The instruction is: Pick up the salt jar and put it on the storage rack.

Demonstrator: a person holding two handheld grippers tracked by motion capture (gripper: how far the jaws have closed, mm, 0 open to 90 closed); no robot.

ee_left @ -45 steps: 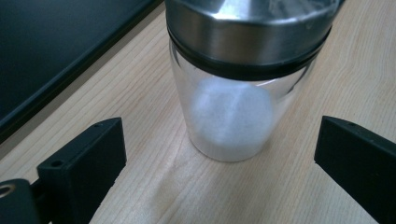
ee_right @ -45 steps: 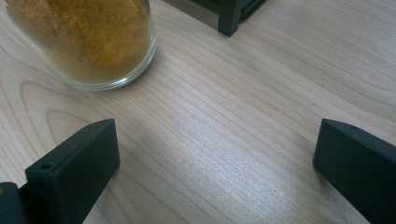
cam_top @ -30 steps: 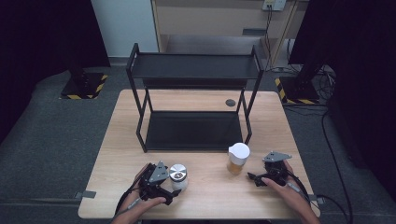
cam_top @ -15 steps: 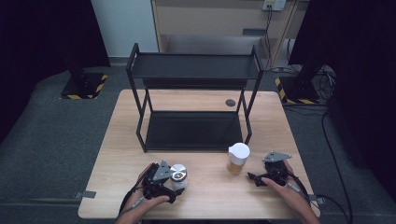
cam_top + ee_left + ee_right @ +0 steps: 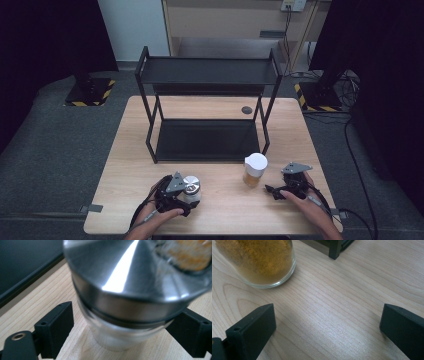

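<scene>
Black two-tier rack point(image 5: 207, 107) at surface point(image 5: 140, 150) 12 o'clock; white-lidded jar of orange powder point(image 5: 255, 170) at rack's 5 o'clock.
</scene>
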